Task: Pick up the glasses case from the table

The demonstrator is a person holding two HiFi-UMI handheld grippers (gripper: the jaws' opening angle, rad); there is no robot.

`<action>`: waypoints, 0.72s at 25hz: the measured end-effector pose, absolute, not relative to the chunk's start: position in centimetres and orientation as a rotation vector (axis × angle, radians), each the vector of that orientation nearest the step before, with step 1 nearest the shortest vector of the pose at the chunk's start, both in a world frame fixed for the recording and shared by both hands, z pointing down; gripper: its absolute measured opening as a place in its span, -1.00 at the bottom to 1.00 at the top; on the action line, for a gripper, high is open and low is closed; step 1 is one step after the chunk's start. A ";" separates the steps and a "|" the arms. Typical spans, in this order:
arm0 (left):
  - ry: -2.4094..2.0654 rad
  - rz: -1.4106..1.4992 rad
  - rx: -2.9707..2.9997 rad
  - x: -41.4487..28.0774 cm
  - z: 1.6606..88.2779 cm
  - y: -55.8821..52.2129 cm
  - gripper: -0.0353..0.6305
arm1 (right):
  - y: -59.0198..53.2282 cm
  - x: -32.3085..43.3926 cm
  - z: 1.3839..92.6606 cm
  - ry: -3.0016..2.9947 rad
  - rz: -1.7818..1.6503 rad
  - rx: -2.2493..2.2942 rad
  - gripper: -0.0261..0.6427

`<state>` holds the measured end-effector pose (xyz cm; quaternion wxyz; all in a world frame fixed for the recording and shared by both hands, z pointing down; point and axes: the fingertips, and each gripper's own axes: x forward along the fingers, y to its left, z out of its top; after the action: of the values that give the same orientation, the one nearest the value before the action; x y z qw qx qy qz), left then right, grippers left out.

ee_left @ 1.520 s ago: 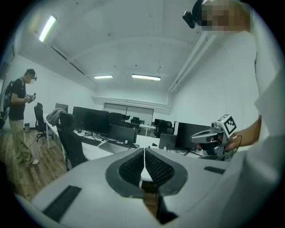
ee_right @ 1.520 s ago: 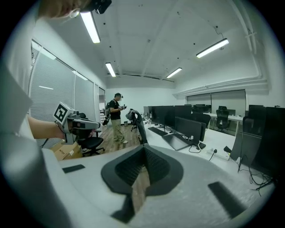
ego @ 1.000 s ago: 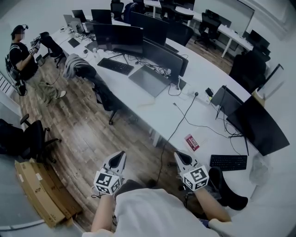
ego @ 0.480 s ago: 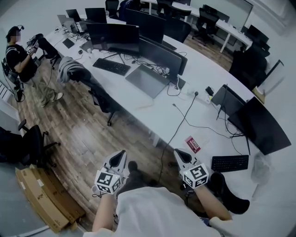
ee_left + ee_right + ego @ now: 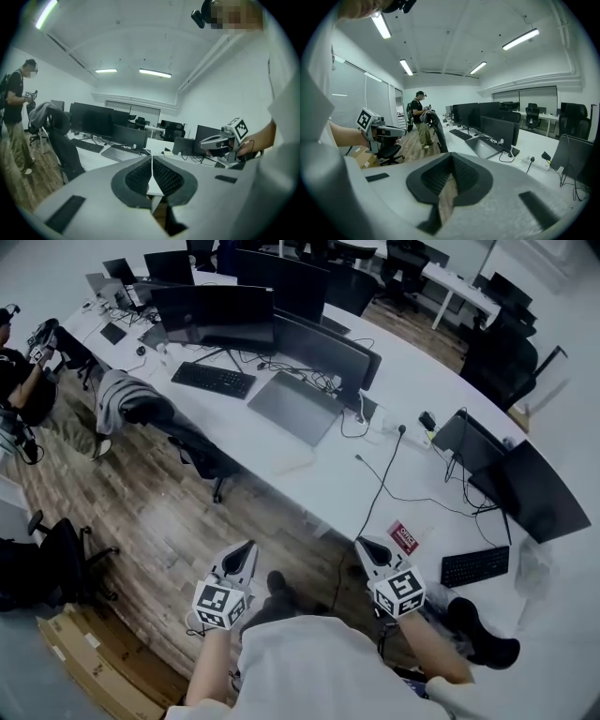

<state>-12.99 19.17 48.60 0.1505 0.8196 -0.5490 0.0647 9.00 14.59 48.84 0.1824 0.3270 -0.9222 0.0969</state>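
Right, both grippers are up in front of the person, side by side, noses aimed at the long white table. Left gripper: pads pressed together, nothing between them, and wood floor beneath it. Right gripper: pads meeting at the tip too, and just as empty. Just ahead of the right gripper, on the table's near edge, lies a small red oblong with white lettering. That looks to be the glasses case, and it is clear of both grippers. A black cable trails off the table between the two. A black keyboard sits off the right gripper's outer side. Well ahead of the left gripper lies a grey laptop.
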 end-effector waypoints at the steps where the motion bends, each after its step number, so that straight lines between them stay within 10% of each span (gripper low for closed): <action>1: -1.561 0.190 2.361 -13.8 48.7 18.5 -0.87 | 14.1 8.2 48.9 -2.593 0.275 0.935 -0.93; 18: -1.368 0.247 2.448 -22.2 51.0 9.2 -0.86 | 7.8 -0.1 49.5 -2.472 0.303 1.061 -0.93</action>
<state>-22.16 9.16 51.05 0.1625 0.8580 -0.4794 0.0865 -0.07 7.84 49.48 0.2153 0.3828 -0.8917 0.1093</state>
